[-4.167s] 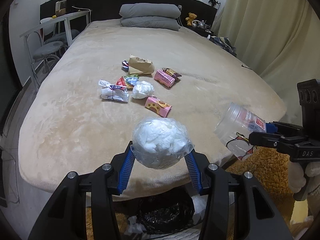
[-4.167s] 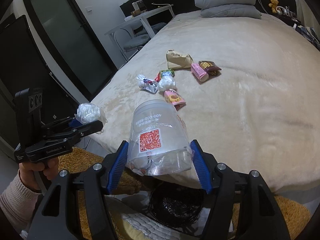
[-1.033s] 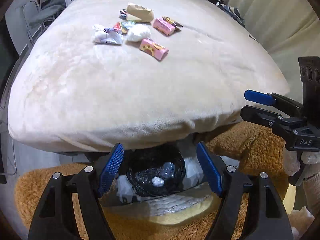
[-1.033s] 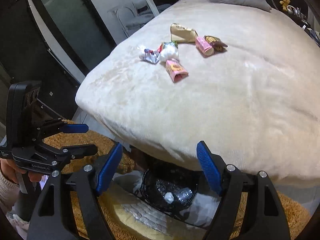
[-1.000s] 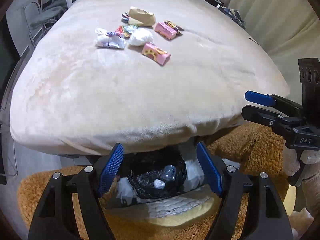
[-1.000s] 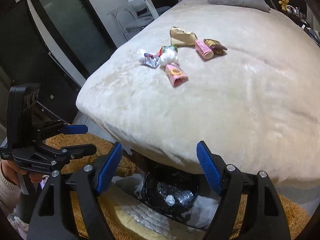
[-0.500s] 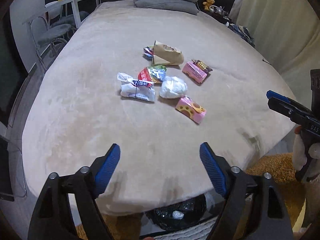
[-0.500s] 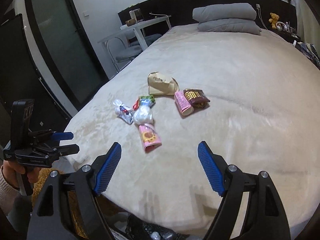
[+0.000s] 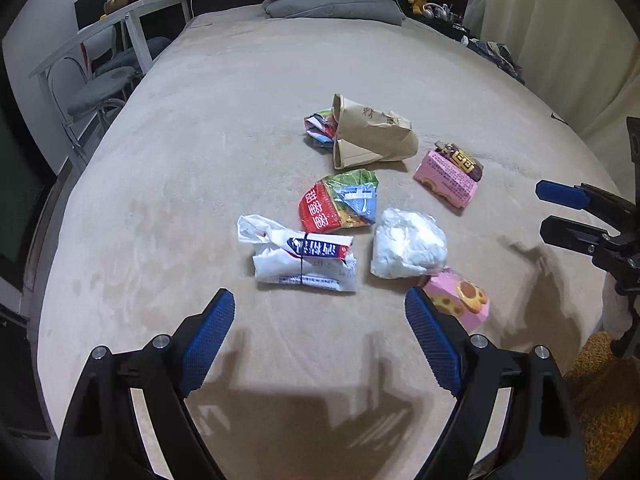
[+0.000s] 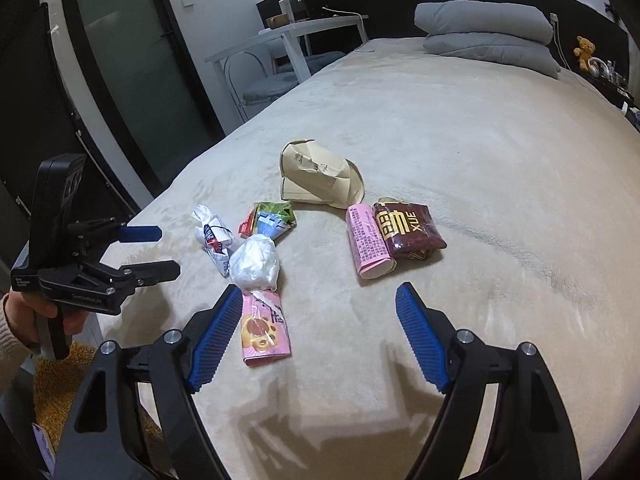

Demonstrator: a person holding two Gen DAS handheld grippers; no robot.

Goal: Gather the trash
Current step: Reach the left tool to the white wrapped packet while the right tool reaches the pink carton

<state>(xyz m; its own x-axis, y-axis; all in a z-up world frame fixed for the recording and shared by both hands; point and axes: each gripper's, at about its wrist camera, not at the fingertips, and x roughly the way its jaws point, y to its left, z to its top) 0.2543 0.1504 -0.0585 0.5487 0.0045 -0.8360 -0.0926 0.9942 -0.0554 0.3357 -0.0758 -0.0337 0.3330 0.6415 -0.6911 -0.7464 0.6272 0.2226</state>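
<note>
The bed carries a loose cluster of trash near its foot. Largest is the brown paper bag, farthest from both grippers. Nearer lie the white wrapper, the clear bag and the pink box.

The right gripper hangs low over the bed with fingers spread and empty; the pink box sits just beside its left finger, long axis running roughly along the reach.

The left gripper, also spread and empty, faces the white wrapper straight ahead, which lies crosswise to its reach.
</note>
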